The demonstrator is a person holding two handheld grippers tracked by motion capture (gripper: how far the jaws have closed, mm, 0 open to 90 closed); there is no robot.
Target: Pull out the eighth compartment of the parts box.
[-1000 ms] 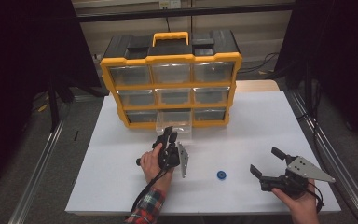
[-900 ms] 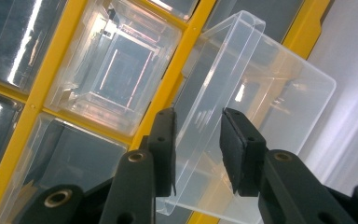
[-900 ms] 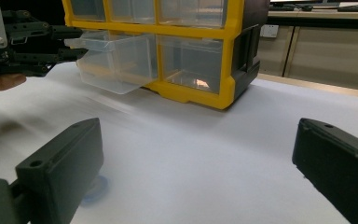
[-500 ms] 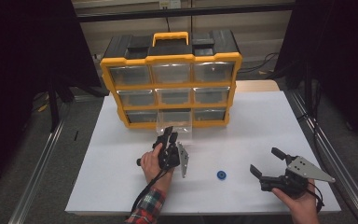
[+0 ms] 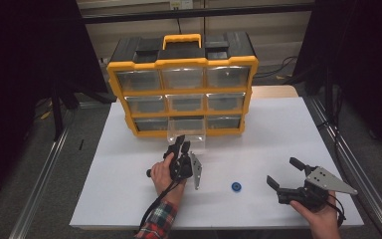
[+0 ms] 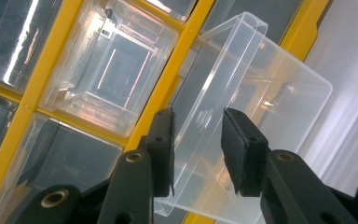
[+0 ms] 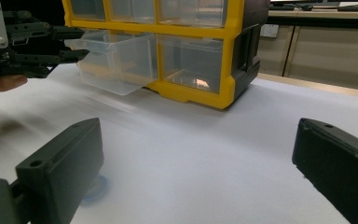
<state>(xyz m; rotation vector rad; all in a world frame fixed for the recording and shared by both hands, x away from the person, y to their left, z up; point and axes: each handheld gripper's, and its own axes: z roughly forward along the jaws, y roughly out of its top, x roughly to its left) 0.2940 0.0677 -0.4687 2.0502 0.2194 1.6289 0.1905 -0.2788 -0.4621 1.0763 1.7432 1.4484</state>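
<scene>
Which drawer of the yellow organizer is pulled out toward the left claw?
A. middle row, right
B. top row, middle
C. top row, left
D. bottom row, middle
D: in the high view the clear drawer juts from the bottom row's middle slot of the organizer, its front wall between the left claw jaws.

So the desk (image 5: 129, 199) has a plain white top. A yellow and black drawer organizer (image 5: 184, 84) sits at the far side, its bottom middle clear drawer (image 5: 188, 133) pulled out. A small blue ring (image 5: 237, 186) lies flat nearer the front, well apart from it.
</scene>
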